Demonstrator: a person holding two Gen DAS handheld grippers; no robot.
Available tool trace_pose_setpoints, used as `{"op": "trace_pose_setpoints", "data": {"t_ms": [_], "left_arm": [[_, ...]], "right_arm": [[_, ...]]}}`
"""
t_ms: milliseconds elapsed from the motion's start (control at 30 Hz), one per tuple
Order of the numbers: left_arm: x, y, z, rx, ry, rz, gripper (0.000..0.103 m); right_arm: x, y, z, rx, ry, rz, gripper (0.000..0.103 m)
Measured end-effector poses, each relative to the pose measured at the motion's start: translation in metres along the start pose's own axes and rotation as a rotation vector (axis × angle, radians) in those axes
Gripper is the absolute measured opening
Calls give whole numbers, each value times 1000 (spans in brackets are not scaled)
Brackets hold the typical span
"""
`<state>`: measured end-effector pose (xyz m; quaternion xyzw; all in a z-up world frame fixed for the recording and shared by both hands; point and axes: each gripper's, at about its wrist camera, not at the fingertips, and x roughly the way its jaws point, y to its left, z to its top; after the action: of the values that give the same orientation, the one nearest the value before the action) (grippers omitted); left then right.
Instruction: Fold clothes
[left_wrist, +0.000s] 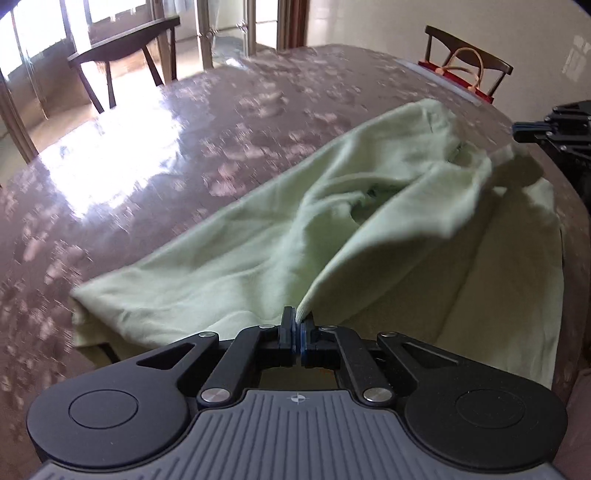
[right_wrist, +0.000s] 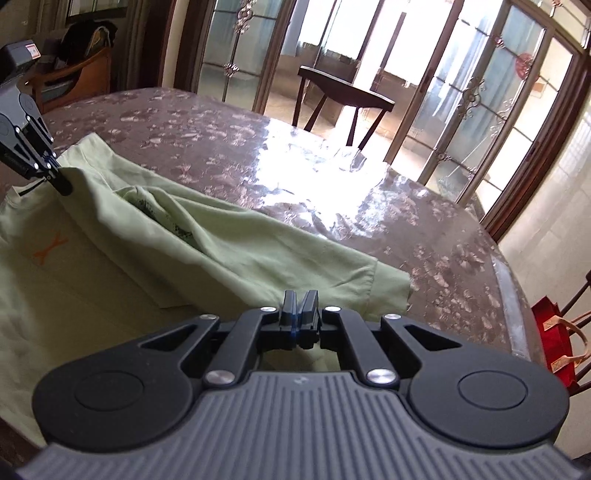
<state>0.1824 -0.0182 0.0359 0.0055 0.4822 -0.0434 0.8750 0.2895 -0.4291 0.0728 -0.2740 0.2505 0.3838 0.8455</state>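
Left wrist view: the left tool is clamped on a fold of the pale green shirt, its jaws pressed together with the cloth edge rising from between them. That fold is lifted off the lower layer and runs as a ridge toward the right tool, seen at the right edge of this view, where the far end of the cloth is drawn up to its tip. The rest of the shirt lies spread on the glossy brown bench, near the bench's near and right side.

Right wrist view: the right tool has its jaws nearly closed; the shirt hem lies directly at them, and the pads appear to pinch it, though the contact itself is partly hidden. An orange X mark shows on the flat lower layer. The left tool is visible at upper left, gripping the raised fold.

Background: a dark wooden chair stands beyond the bench, before glazed doors. A red bag with tan handles rests on another chair beside the bench edge.
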Motion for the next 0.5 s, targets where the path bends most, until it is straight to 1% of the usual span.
{"op": "trace_pose_setpoints", "data": {"t_ms": [67,167,233,300,333,367,433,500], "left_arm": [[-9,4,7,-1,-19,6,1],[-18,8,18,4,-43,11,1],[-18,8,21,15,-38,13,1],[-15,6,21,26,-26,17,1],[-13,4,20,30,-20,18,1],[-11,3,19,32,-15,19,1],[-10,3,15,16,-16,21,1],[-10,6,15,-18,-28,15,1]], "right_arm": [[-1,-3,4,6,-10,-9,3],[2,-8,11,12,7,18,4],[4,-8,12,3,27,35,5],[9,-1,3,-35,67,50,19],[11,2,-2,-55,87,57,38],[13,5,-7,-74,107,65,52],[12,13,-23,-104,118,68,53],[9,21,-39,-105,130,122,53]]}}
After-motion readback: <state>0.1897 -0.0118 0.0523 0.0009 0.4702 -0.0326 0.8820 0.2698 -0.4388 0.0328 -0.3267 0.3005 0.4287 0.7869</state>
